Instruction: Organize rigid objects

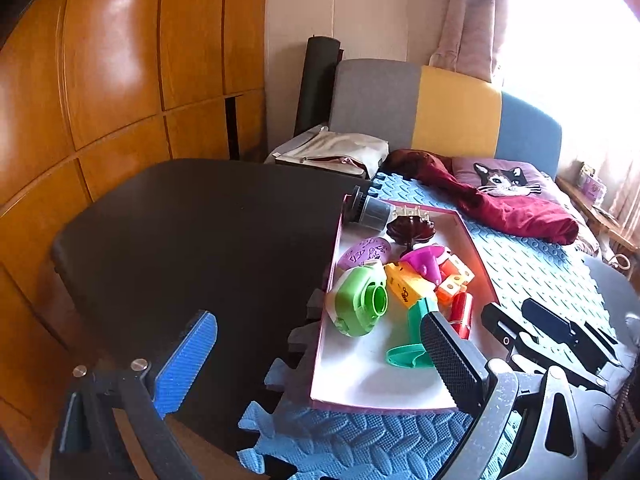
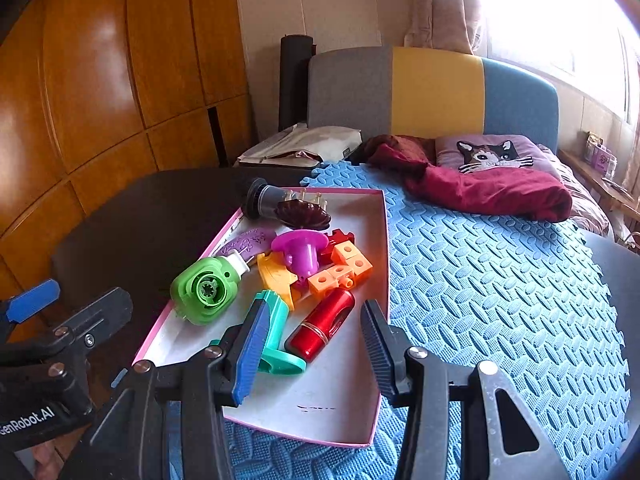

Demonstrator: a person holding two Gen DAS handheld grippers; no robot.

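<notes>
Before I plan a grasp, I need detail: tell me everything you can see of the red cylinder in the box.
The red cylinder looks like glossy metal or plastic, with a thin gold band near its nearer end. It lies on its side on the white floor of the pink-rimmed box, pointing diagonally away. Its far end meets the orange blocks; the teal piece lies alongside. Nothing grips it.

One pink-edged tray (image 2: 382, 240) held one green round toy (image 2: 204, 290), one red cylinder (image 2: 322, 326), one teal piece (image 2: 280, 344), one magenta funnel (image 2: 302, 250), three orange blocks (image 2: 340, 270), one purple oval (image 2: 250, 242) and one dark flower-shaped dish (image 2: 302, 214).
</notes>
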